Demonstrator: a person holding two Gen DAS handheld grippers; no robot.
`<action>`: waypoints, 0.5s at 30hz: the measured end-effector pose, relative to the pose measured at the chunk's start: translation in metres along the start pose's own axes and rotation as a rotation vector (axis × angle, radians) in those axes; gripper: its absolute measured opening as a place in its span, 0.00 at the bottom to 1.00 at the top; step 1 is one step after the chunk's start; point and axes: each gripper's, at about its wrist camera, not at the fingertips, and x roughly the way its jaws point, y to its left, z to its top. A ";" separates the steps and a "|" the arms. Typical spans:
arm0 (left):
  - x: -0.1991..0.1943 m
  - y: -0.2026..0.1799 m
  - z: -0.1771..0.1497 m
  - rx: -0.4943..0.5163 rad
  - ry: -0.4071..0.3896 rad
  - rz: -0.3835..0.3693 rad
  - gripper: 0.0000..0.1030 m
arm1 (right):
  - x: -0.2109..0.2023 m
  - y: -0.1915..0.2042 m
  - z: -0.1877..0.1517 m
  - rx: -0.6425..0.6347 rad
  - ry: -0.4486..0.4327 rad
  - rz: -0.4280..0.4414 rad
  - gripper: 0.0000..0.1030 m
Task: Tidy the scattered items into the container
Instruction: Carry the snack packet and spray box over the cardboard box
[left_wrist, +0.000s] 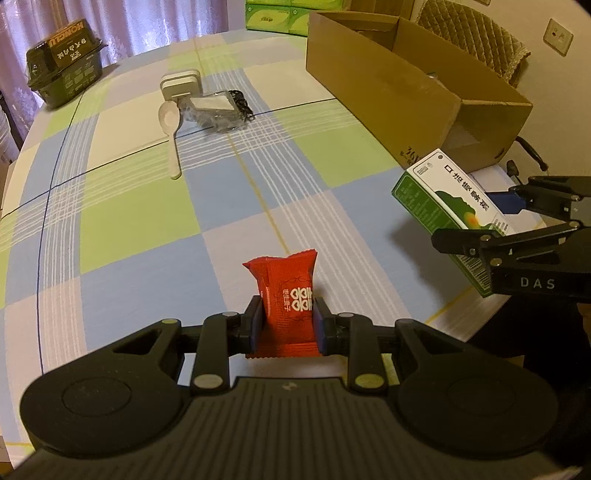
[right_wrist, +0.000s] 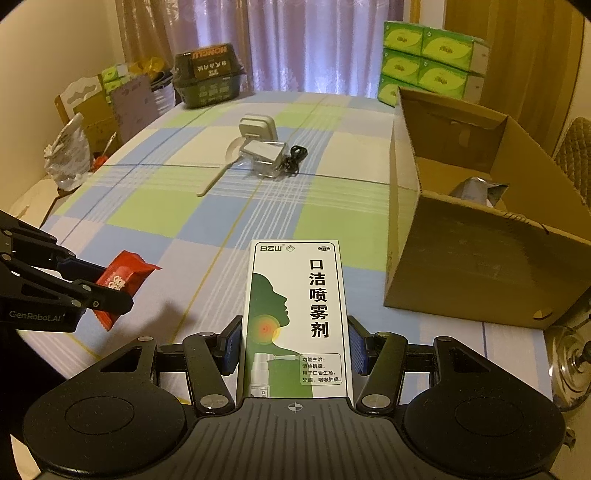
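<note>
- a wide stretch of checked tablecloth (right_wrist: 207, 221) is lying bare between both grippers and the far clutter.
- the cardboard box (right_wrist: 480, 258) is standing at the right, its near wall rising as a barrier, its top lying open.
- a white spoon (left_wrist: 171, 136), a clear packet (left_wrist: 214, 109) and a black cable (left_wrist: 242, 103) are crowding the middle far area.

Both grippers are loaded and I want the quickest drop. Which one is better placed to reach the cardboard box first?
Right. The right gripper, clamping the spray box, has the open cardboard box close on its right; the left gripper, with the red packet, is farther.
</note>
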 end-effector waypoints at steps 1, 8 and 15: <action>-0.001 -0.001 0.001 0.000 -0.001 -0.003 0.22 | -0.001 0.000 0.000 0.002 -0.002 -0.001 0.56; -0.004 -0.006 0.008 0.003 -0.014 -0.026 0.22 | -0.010 -0.006 -0.001 0.019 -0.013 -0.014 0.56; -0.008 -0.015 0.019 0.021 -0.030 -0.048 0.22 | -0.020 -0.012 0.002 0.029 -0.029 -0.018 0.56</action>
